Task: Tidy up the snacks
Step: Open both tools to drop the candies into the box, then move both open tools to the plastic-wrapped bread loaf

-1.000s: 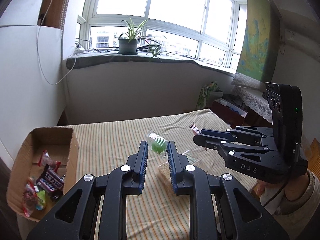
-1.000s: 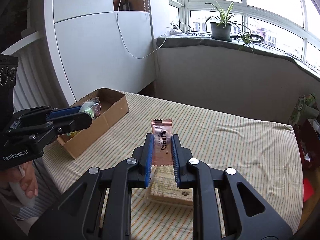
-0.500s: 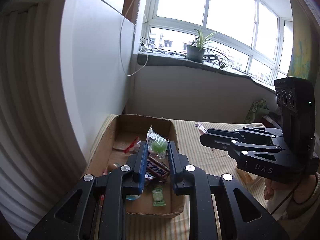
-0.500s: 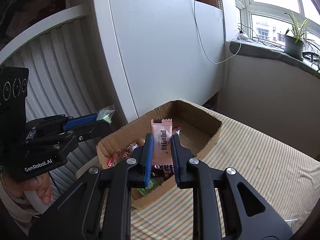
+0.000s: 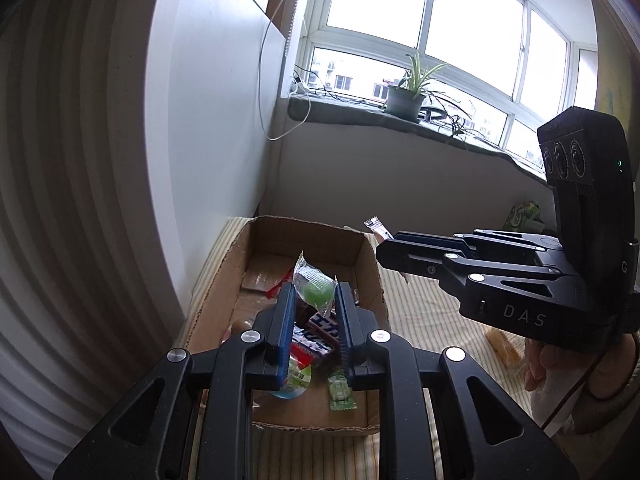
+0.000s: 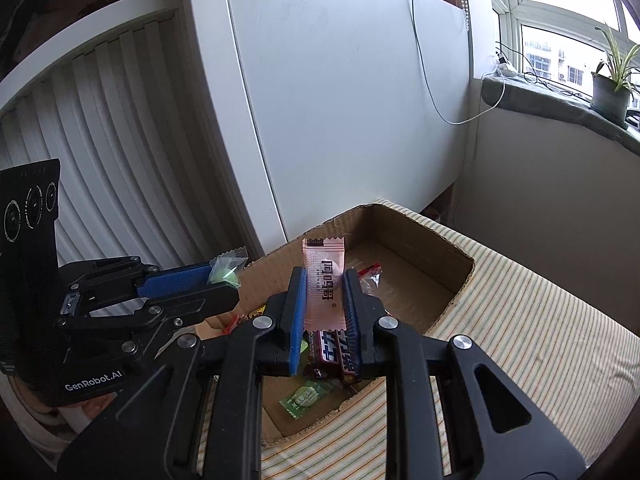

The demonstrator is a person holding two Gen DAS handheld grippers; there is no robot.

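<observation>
My left gripper (image 5: 313, 300) is shut on a clear-wrapped green candy (image 5: 316, 289) and holds it above the open cardboard box (image 5: 370, 272); it also shows in the right wrist view (image 6: 224, 280) at the box's left side. My right gripper (image 6: 323, 286) is shut on a pink snack bar (image 6: 324, 280), upright, above the same box (image 6: 460, 280); it also shows in the left wrist view (image 5: 380, 242) over the box's right wall. Several wrapped snacks lie in the box, among them a dark chocolate bar (image 6: 334, 354) and a green packet (image 6: 306, 396).
The box stands on a striped tablecloth (image 6: 540, 328) at the table's corner, beside a white cabinet (image 6: 340, 100) and a ribbed white panel (image 5: 60, 200). A pale cracker packet (image 5: 502, 340) lies on the cloth to the right. A potted plant (image 5: 404, 96) stands on the windowsill.
Both grippers swung left from the middle of the table to above the box, each still holding its snack. The box has come closer and more central in both views.
</observation>
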